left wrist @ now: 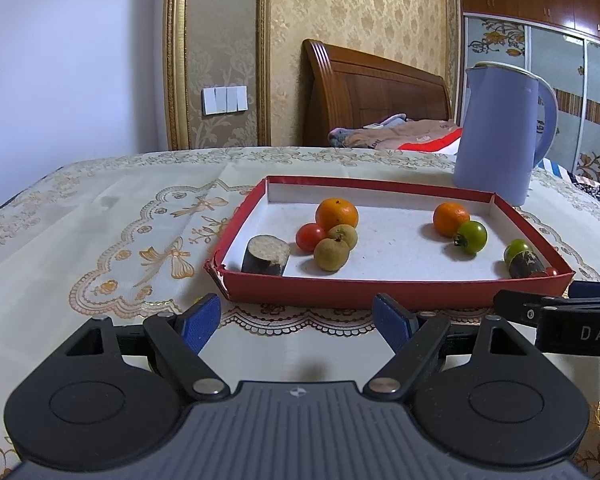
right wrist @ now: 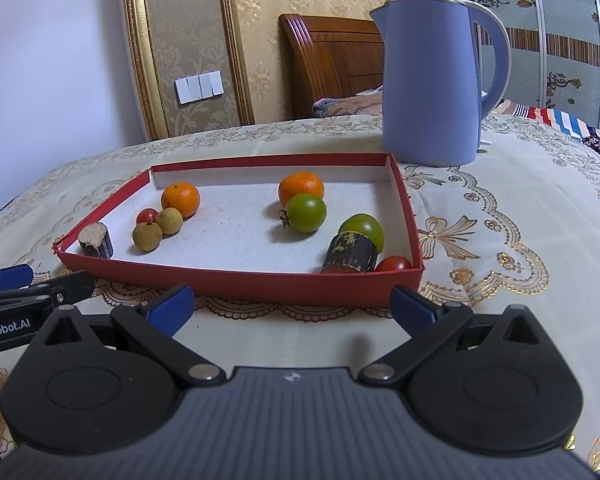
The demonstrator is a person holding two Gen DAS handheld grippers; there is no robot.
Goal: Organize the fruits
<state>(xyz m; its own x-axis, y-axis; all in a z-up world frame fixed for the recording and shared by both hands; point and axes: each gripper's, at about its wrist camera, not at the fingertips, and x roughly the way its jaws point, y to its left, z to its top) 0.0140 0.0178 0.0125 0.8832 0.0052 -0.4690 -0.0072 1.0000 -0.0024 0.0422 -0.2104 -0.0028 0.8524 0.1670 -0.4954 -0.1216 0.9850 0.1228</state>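
So you've got the worktop (left wrist: 80, 208) with that lacy cream cloth, a big blue kettle (right wrist: 432, 80) parked at the far edge behind the tray's right corner, and the red tray (left wrist: 396, 286) sitting right in front of both claws with all the fruit in it.

Fruit layout, biggest first: one orange (left wrist: 337, 214) in the left half, another orange (right wrist: 301, 187) towards the right, with a green tomato (right wrist: 305, 213) touching it on the near side. A second green tomato (right wrist: 362, 230) sits by the near right corner, tucked behind a dark sugarcane chunk (right wrist: 352, 254) lying tilted there, and a small red tomato (right wrist: 394, 264) is jammed into that very corner. The other cane stub (left wrist: 265, 256) stands upright in the near left corner. Next to it are two longans (left wrist: 332, 254) touching each other and a second red cherry tomato (left wrist: 310, 237) by the left orange.

Your left claw (left wrist: 298, 320) is spread wide with nothing in it, hovering just short of the tray's near wall. Your right claw (right wrist: 294, 308) is the same, spread and empty.

What matters for the next grab, I reckon: the left cluster is straight ahead of your left claw, the right corner pile is ahead of your right. That tilted cane's long axis runs roughly away from you, so come in across it.
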